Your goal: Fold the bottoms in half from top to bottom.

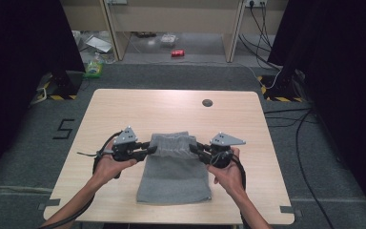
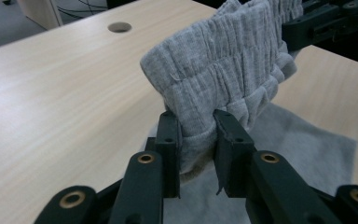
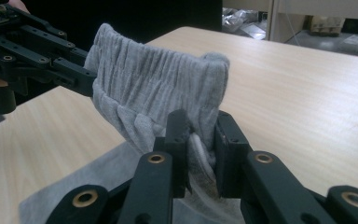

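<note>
Grey shorts (image 1: 174, 171) at table (image 1: 124, 109) 6 o'clock, waistband lifted | left gripper (image 1: 148, 150) clamps waistband's 9 o'clock end, right gripper (image 1: 194, 149) its 3 o'clock end | step: mid-fold | next: lay waistband flat, release evenly

Even overhead light, soft shadows; dark side edges; gripper views slightly soft, backgrounds blurred.

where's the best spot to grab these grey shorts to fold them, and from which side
By the elastic waistband, one corner per gripper, coming in from the two outer sides. On the grey shorts that ribbed band is the thick, firm edge. The left gripper and right gripper are each shut on a corner of it, lifted off the table.
</note>
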`<state>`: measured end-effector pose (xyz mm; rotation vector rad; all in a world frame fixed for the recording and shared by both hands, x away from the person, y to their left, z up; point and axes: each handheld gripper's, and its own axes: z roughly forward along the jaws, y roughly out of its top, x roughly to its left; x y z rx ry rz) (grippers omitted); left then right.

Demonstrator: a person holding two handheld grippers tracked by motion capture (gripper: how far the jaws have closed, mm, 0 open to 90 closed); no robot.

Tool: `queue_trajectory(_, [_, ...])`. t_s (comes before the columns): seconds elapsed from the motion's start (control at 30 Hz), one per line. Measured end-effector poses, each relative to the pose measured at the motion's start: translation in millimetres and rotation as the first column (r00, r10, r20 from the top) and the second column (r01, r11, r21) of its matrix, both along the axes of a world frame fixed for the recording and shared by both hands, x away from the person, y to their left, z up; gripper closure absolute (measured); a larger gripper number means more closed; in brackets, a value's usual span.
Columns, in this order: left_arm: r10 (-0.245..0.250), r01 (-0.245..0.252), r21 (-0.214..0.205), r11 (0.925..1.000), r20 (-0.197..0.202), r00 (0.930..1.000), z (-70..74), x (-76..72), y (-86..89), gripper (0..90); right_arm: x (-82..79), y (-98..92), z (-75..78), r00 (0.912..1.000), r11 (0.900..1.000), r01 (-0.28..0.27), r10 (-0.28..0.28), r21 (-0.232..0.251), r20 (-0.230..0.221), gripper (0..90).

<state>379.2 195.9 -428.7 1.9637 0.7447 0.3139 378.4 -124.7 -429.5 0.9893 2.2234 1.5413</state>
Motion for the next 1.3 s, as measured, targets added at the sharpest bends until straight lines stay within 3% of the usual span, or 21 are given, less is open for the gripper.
queue_trajectory(0.2, [-0.025, 0.025, 0.008, 0.9996, -0.035, 0.9991, -22.8, -16.6, 1.8, 72.0, -22.1, 1.3, -16.6, 0.9996, 0.9994, -0.022, 0.022, -0.027, -0.017, 78.1])
queue_trajectory(0.5, [-0.053, 0.055, 0.026, 0.9981, -0.090, 0.9946, -47.7, -30.7, 2.0, 68.4, -34.5, 0.3, -38.8, 0.9961, 0.9976, -0.051, 0.047, -0.048, -0.075, 76.1])
queue_trajectory(0.67, [-0.076, 0.076, -0.005, 0.9971, -0.120, 0.9899, -49.4, -37.3, 4.1, 62.0, -40.4, -1.9, -42.2, 0.9941, 0.9971, -0.049, 0.043, -0.058, -0.100, 69.5])
queue_trajectory(0.8, [-0.097, 0.090, -0.057, 0.9943, -0.139, 0.9856, -43.7, -41.5, 6.4, 55.9, -45.8, -3.1, -43.0, 0.9917, 0.9960, -0.064, 0.057, -0.062, -0.115, 63.3])
queue_trajectory(1.03, [-0.092, 0.080, -0.091, 0.9927, -0.136, 0.9865, -38.0, -42.4, 7.5, 53.8, -54.6, -8.4, -36.7, 0.9923, 0.9972, -0.062, 0.057, -0.043, -0.110, 60.5])
queue_trajectory(1.13, [-0.078, 0.069, -0.072, 0.9950, -0.139, 0.9872, -40.5, -41.3, 4.6, 52.7, -54.6, -8.5, -36.0, 0.9922, 0.9976, -0.061, 0.057, -0.034, -0.111, 60.4])
queue_trajectory(1.3, [-0.087, 0.088, 0.004, 0.9961, -0.128, 0.9879, -51.4, -49.8, -7.3, 50.4, -57.4, 0.1, -42.5, 0.9879, 0.9940, -0.087, 0.078, -0.065, -0.134, 60.2])
